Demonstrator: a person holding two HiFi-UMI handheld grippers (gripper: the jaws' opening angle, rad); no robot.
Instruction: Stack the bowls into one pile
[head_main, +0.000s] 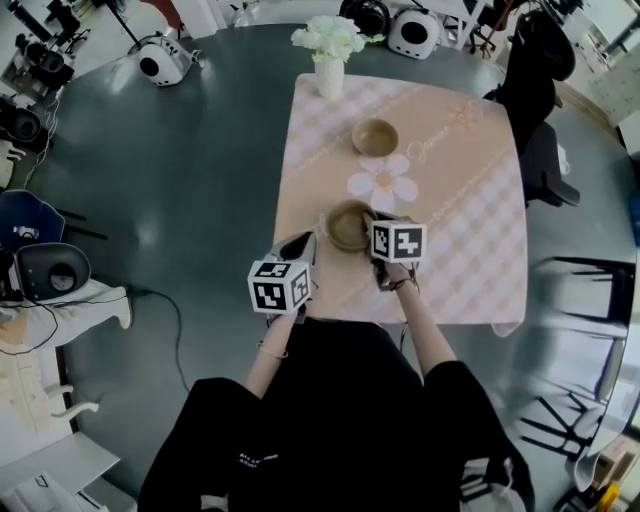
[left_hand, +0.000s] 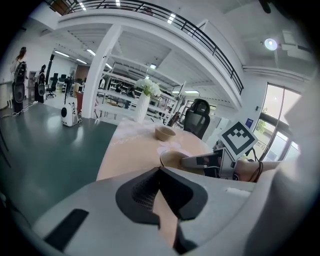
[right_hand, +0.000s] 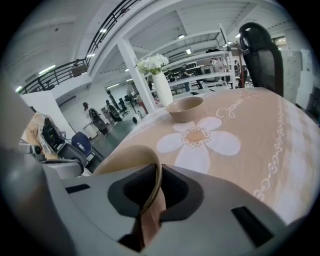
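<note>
On the flowered tablecloth (head_main: 470, 200), our right gripper (right_hand: 157, 172) clamps the rim of the near tan bowl (right_hand: 125, 159); our left gripper (left_hand: 160, 171) hangs empty, jaws together.

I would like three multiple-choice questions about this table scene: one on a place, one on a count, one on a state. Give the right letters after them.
1. Where does the vase stand?
A. Between the two bowls.
B. At the table's far edge, beyond both bowls.
C. On the floor.

2. How many bowls are on the table?
A. One.
B. Two.
C. Four.

3. What is the state of the right claw?
A. Open above the table.
B. Shut on the vase.
C. Shut on the near bowl's rim.

Answers:
1 B: the head view shows it past the far bowl.
2 B: only the far bowl and the near bowl are there.
3 C: the right gripper view shows the rim pinched between its jaws.
</note>
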